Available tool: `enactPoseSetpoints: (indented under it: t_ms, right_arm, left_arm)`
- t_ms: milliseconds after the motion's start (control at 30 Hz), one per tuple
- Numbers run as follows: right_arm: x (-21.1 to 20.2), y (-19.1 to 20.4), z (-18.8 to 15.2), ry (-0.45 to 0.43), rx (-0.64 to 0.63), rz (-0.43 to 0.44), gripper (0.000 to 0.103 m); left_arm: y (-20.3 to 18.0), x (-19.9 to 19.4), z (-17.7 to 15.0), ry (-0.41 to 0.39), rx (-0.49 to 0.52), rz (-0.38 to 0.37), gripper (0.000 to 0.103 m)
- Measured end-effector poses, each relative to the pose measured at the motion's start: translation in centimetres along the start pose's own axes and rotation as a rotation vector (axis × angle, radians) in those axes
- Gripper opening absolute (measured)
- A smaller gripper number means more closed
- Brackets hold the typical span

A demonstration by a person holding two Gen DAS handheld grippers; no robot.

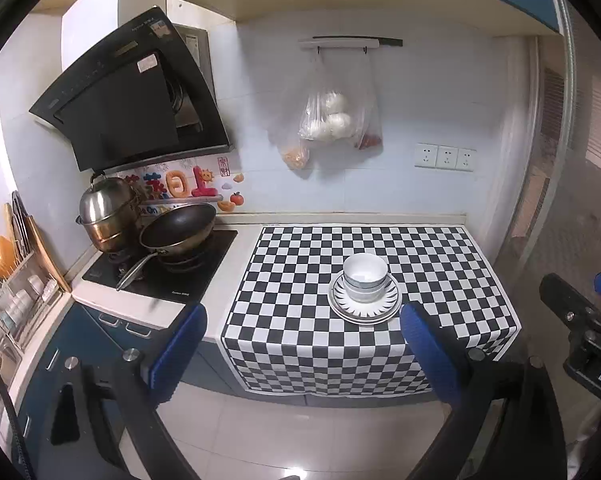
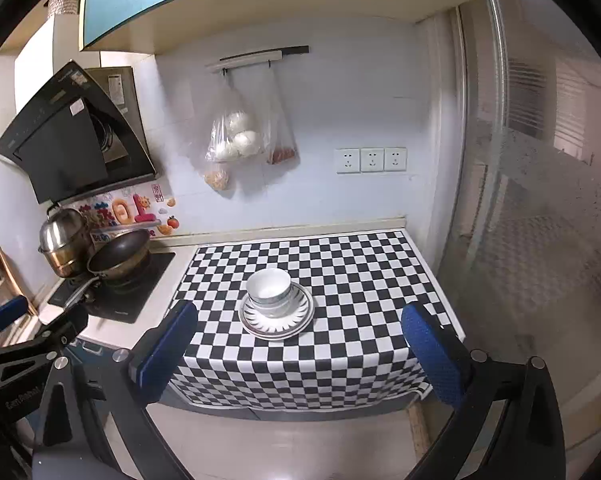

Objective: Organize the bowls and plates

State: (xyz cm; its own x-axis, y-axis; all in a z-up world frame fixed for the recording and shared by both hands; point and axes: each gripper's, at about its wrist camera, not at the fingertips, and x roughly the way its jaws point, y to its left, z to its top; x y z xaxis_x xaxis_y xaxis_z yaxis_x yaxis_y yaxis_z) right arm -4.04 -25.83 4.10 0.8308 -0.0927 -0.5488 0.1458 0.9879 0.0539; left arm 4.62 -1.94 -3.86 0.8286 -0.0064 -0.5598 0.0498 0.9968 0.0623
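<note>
Both wrist views look forward and slightly down from off the table's (image 1: 480, 280) front edge, sharing the checkered cloth (image 2: 360, 280) and stacked bowls (image 1: 365, 276).

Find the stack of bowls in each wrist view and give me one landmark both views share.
Left wrist view: the stack of bowls sits right of centre, on plates on the checkered cloth.
Right wrist view: the stack of bowls sits just left of centre, on the same plates.
Shared landmark: the three wall sockets, up and right of the bowls.
</note>
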Motion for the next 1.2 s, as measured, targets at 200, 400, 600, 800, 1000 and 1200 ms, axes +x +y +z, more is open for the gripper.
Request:
enactPoseSetpoints:
  t_ms: [200, 400, 600, 800, 1000, 1200]
  right_arm:
    - [-0.8, 1.2, -0.8, 0.013, -0.015, -0.015, 0.103]
    - [-0.8, 1.9, -1.1, 0.019, -0.011, -0.026, 0.103]
    - [-1.1, 2.2, -1.2, 0.013, -0.012, -0.036, 0.103]
    - [-1.5, 2.7, -1.3, 0.015, -0.011, -0.042, 0.103]
    - [-1.7, 3.3, -1.3, 0.019, -0.017, -0.046, 0.103]
    - [-1.5, 3.4, -1.5, 0.025, -0.024, -0.05, 0.103]
  left_arm:
    - [1.2, -0.3, -0.6, 0.0, -0.004, -0.005, 0.099]
    - [2.6, -1.1, -1.0, -0.011, -0.018, -0.006, 0.099]
    - [3.4, -1.5, -1.2, -0.02, -0.025, -0.012, 0.099]
    - [3.9, -1.7, -1.2, -0.014, -0.028, -0.016, 0.099]
    - [4.1, -2.0, -1.4, -0.023, -0.027, -0.015, 0.099]
    - [4.1, -1.9, -1.5, -0.019, -0.02, -0.005, 0.099]
